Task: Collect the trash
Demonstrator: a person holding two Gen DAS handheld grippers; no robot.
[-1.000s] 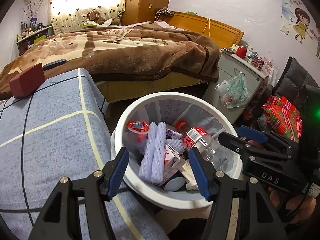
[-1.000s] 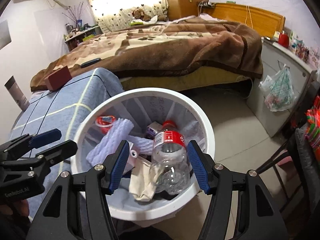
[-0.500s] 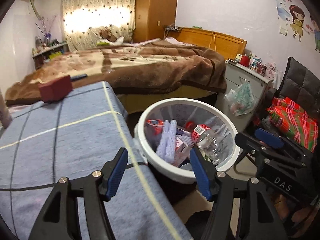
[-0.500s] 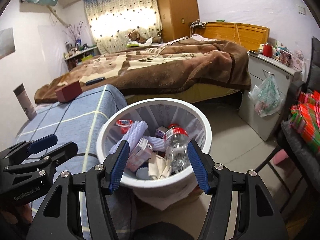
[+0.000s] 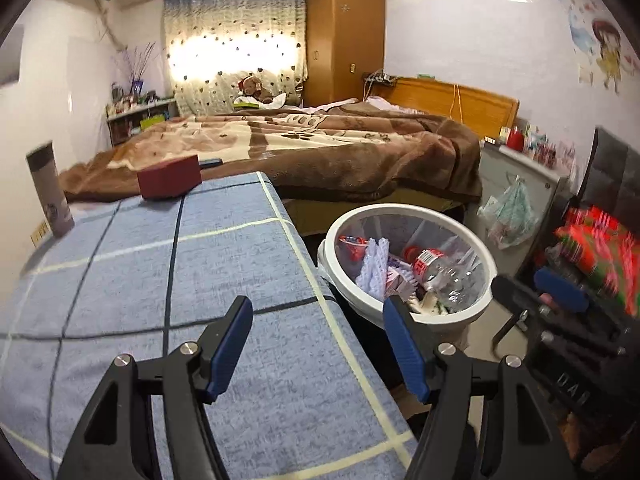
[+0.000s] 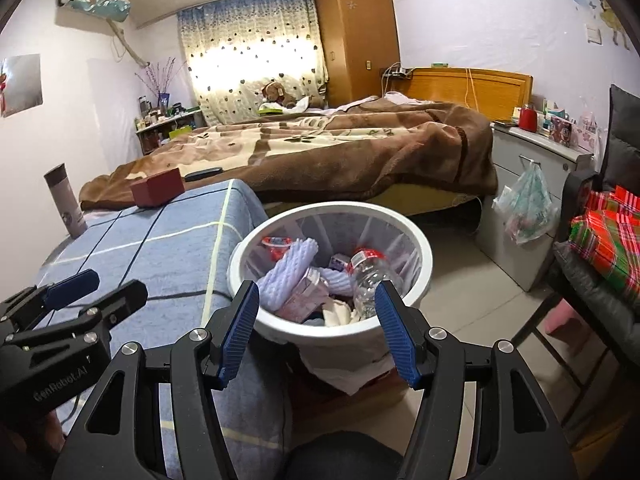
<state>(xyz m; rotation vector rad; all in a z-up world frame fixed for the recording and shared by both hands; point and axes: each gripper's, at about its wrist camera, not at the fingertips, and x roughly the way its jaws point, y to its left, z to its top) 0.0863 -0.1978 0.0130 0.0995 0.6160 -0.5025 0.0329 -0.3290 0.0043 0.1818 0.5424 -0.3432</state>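
- While both tongs stand wide and empty, the white bin (image 6: 420, 248) sits at twelve o'clock of the right gripper (image 6: 316, 332), bottle (image 6: 366, 276) and wrappers inside.
- Left gripper (image 5: 316, 352), its jaws just widened with nothing between them, has the bin at two o'clock.
- Best scan the blue cloth (image 5: 160, 280) for leftovers; I judge it nearly done.

Most light comes through the pale spotted fabric curtain (image 6: 256, 56), and its middle glares white. The walls are evenly lit and shadows are soft. Both fisheye views bend straight lines and go black at the corners. In the left view the red and green checked cloth (image 5: 596, 256) at the right edge is smeared by blur.
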